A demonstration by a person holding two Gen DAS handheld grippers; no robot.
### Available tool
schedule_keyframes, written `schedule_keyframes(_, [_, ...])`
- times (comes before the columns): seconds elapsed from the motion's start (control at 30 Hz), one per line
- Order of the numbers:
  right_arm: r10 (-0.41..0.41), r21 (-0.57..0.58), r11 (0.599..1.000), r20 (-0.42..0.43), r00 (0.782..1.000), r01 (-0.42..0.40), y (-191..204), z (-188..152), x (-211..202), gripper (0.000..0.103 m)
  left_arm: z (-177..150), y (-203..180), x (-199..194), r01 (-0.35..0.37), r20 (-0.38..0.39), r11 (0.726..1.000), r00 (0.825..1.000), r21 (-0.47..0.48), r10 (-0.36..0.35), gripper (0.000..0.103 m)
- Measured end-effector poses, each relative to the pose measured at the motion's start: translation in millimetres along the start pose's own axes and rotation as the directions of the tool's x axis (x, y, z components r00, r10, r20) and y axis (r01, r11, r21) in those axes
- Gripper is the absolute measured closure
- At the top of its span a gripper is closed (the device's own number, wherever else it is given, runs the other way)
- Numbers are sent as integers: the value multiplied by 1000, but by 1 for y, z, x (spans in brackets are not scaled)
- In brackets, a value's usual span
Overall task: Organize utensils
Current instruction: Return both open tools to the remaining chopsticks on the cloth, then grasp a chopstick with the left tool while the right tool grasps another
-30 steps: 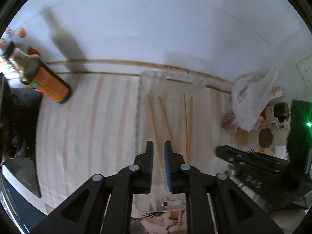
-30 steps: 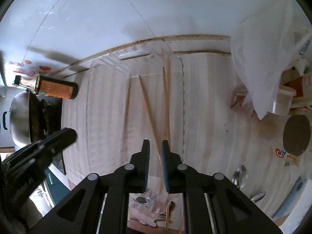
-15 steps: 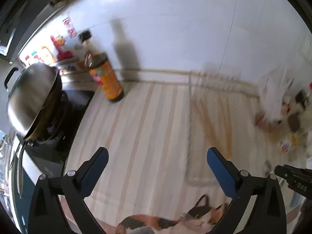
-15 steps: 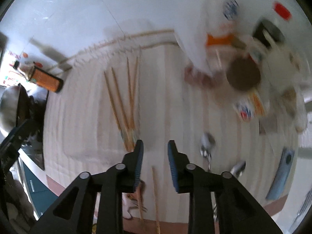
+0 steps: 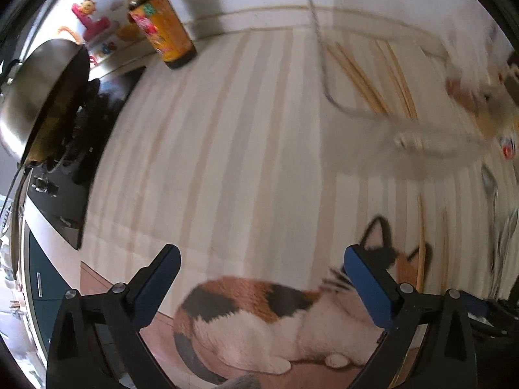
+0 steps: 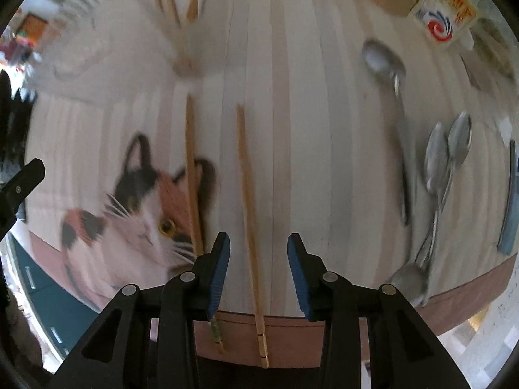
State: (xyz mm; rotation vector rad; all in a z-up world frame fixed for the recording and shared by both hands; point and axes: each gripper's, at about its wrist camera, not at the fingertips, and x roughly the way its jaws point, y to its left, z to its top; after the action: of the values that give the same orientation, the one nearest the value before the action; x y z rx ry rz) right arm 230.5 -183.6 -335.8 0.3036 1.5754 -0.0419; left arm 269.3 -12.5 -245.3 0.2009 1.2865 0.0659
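Two wooden chopsticks lie on the striped counter near its front edge. In the right wrist view my right gripper [image 6: 258, 253] is open, with one chopstick [image 6: 248, 194] running between its fingers; the other chopstick [image 6: 192, 175] lies just left of it. Several chopsticks [image 5: 360, 74] lie in a clear tray [image 5: 324, 74] at the back. Metal spoons [image 6: 441, 162] lie at the right. My left gripper [image 5: 259, 278] is wide open and empty above the counter's front edge.
A calico cat [image 5: 269, 317] sits below the counter's front edge, its head [image 6: 146, 207] by the left chopstick. A sauce bottle [image 5: 162, 29] and a wok [image 5: 35, 97] on the stove stand at the left. Packets [image 6: 444, 13] lie at the back right.
Both grippers opened and pulled back from the tray toward the counter's front edge. The right gripper now straddles a loose chopstick. The cat has come into view.
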Motion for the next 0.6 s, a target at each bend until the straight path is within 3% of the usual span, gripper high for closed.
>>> schedule_keyframes(0.03, [-16, 2, 1000, 35, 999, 16, 0, -3, -3, 67, -3, -5, 1, 2, -5, 1000, 1000, 16, -2, 0])
schedule_keyframes(0.1, [-46, 14, 999, 41, 998, 45, -3, -5, -5, 87, -8, -18, 2, 10, -17, 999, 1000, 51, -9, 0])
schedule_keyframes(0.17, [-48, 43, 998, 43, 998, 46, -14, -5, -8, 96, -13, -32, 3, 27, -36, 997, 999, 79, -24, 1])
schedule_keyframes(0.37, [-82, 115, 990, 40, 996, 77, -51, -11, -18, 96, -25, -84, 9, 157, -114, 973, 984, 169, -139, 13])
schedule_keyframes(0.6, [-72, 182, 981, 32, 997, 65, -83, -26, -28, 96, -36, -129, 24, 268, -217, 936, 951, 226, -219, 47])
